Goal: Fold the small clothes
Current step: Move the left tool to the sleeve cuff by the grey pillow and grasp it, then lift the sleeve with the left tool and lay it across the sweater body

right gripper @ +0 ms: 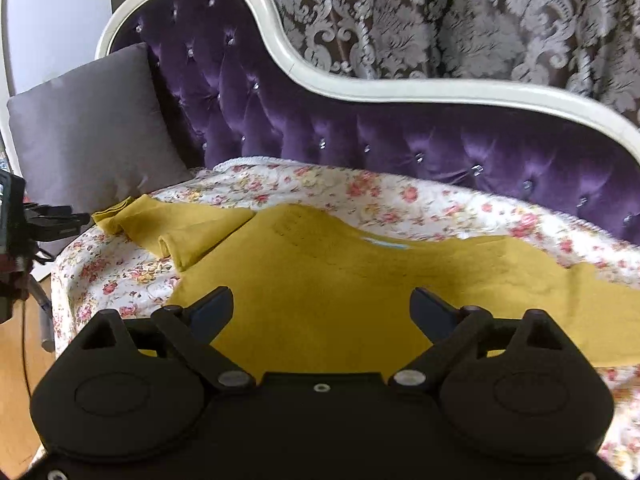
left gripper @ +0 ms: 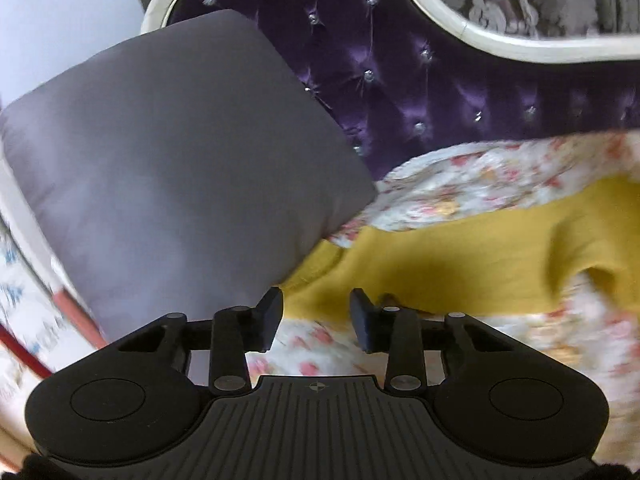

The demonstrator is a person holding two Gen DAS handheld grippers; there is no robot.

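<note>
A mustard-yellow shirt lies spread on the floral cover of a chaise. Its left sleeve points toward the grey cushion and is partly rolled. My right gripper is wide open and empty, hovering over the shirt's near body. My left gripper is open and empty, just above the sleeve end of the shirt, next to the cushion. The left gripper also shows in the right wrist view at the far left edge. The left wrist view is motion-blurred.
A grey cushion leans at the chaise's left end. The tufted purple backrest with white frame runs behind. A patterned curtain hangs beyond. Wooden floor lies at the left.
</note>
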